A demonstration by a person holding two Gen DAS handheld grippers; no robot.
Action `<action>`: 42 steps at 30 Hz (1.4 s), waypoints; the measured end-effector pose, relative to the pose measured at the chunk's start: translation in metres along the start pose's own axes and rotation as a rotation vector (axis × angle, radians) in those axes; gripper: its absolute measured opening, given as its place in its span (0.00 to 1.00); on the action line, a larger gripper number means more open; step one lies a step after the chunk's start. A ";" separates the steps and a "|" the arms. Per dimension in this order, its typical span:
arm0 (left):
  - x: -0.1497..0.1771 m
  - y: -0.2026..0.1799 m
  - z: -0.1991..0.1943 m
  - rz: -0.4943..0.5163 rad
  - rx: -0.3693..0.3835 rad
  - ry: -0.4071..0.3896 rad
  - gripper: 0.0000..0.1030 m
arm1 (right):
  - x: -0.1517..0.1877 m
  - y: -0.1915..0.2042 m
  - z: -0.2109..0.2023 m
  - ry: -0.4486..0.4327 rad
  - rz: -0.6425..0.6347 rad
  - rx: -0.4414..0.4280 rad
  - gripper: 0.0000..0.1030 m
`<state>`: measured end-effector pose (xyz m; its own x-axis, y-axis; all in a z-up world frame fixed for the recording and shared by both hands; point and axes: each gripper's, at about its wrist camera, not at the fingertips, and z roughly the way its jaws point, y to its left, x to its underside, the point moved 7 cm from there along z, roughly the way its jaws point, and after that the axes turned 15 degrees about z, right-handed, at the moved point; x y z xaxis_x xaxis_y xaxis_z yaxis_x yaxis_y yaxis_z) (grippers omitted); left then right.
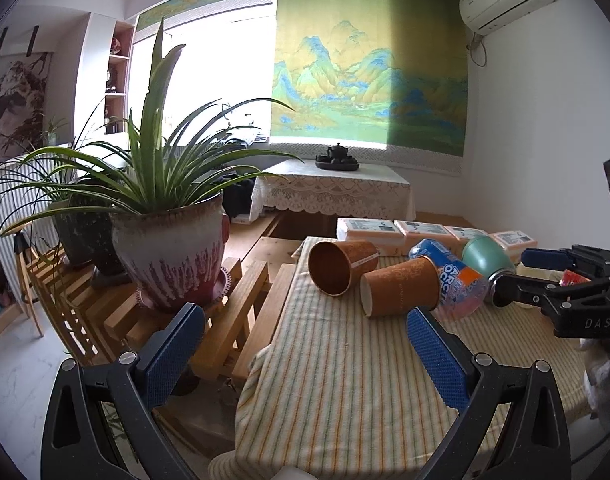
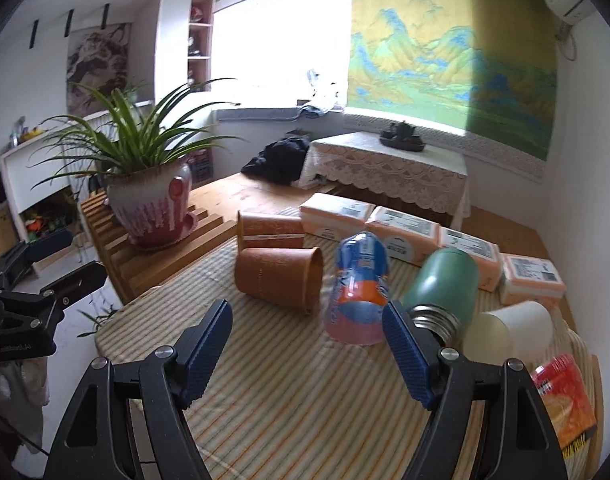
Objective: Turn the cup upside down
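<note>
Two brown paper cups lie on their sides on the striped cloth: the near cup (image 1: 401, 292) (image 2: 279, 278) and the far cup (image 1: 339, 266) (image 2: 269, 232). A clear plastic cup with a blue and orange label (image 1: 451, 280) (image 2: 359, 292) lies beside them. A green flask (image 1: 487, 260) (image 2: 445, 288) and a white paper cup (image 2: 509, 330) lie to the right. My left gripper (image 1: 305, 356) is open and empty, just short of the near brown cup. My right gripper (image 2: 307, 350) is open and empty before the plastic cup; it also shows in the left wrist view (image 1: 521, 276).
A row of orange tissue packs (image 2: 409, 232) lines the table's far edge. A potted plant (image 1: 173, 252) stands on a slatted wooden bench to the left. A red packet (image 2: 565, 396) lies at the right. A lace-covered low table (image 1: 329, 188) stands behind.
</note>
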<state>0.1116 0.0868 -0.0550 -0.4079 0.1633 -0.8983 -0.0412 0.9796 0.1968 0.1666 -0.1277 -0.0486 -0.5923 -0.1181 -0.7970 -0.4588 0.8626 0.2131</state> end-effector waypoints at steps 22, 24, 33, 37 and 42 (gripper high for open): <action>0.034 0.071 0.017 -0.086 -0.087 0.093 0.99 | 0.004 0.074 0.139 0.511 -0.806 -0.033 0.71; 0.034 0.074 0.020 -0.099 -0.086 0.099 0.99 | 0.010 0.074 0.146 0.541 -0.852 -0.022 0.71; 0.032 0.077 0.028 -0.106 -0.083 0.103 0.99 | 0.021 0.069 0.168 0.565 -0.998 0.068 0.63; 0.032 0.078 0.031 -0.112 -0.079 0.106 0.99 | 0.021 0.073 0.169 0.566 -1.019 0.062 0.59; 0.033 0.077 0.029 -0.110 -0.074 0.107 0.99 | 0.017 0.079 0.170 0.610 -0.949 0.049 0.57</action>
<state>0.1210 0.1711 -0.0811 -0.4915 0.0379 -0.8701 -0.1563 0.9790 0.1310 0.2333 0.0218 -0.1412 -0.2489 -0.9448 -0.2131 -0.8766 0.3133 -0.3652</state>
